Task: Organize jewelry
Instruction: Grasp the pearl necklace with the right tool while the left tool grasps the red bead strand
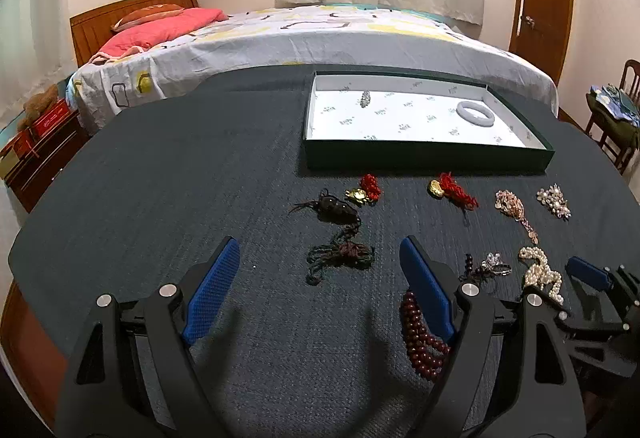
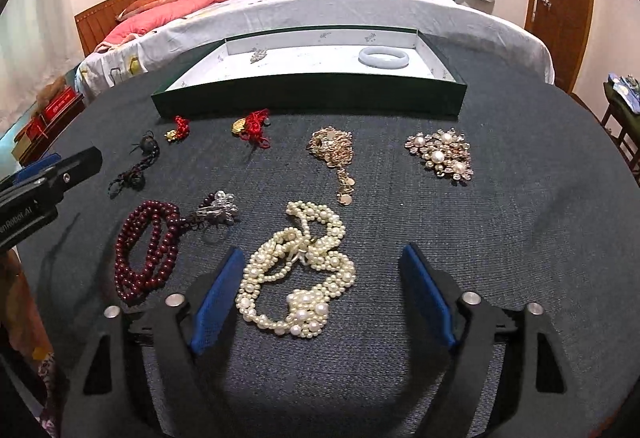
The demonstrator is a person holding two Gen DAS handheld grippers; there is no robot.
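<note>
your right gripper (image 2: 322, 278) is spread around the pearl necklace (image 2: 298, 274) on the tabletop (image 2: 520, 238), pads clear of it; your left gripper (image 1: 320, 266) gapes empty beside the dark red beads (image 1: 420, 338).

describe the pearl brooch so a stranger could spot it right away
Start at the green tray at the back of the dark table. In front of its right end, rightmost in the nearer row, lies the pearl brooch. Unlike the gold chain beside it, it is a flat flower cluster with large pearls.
</note>
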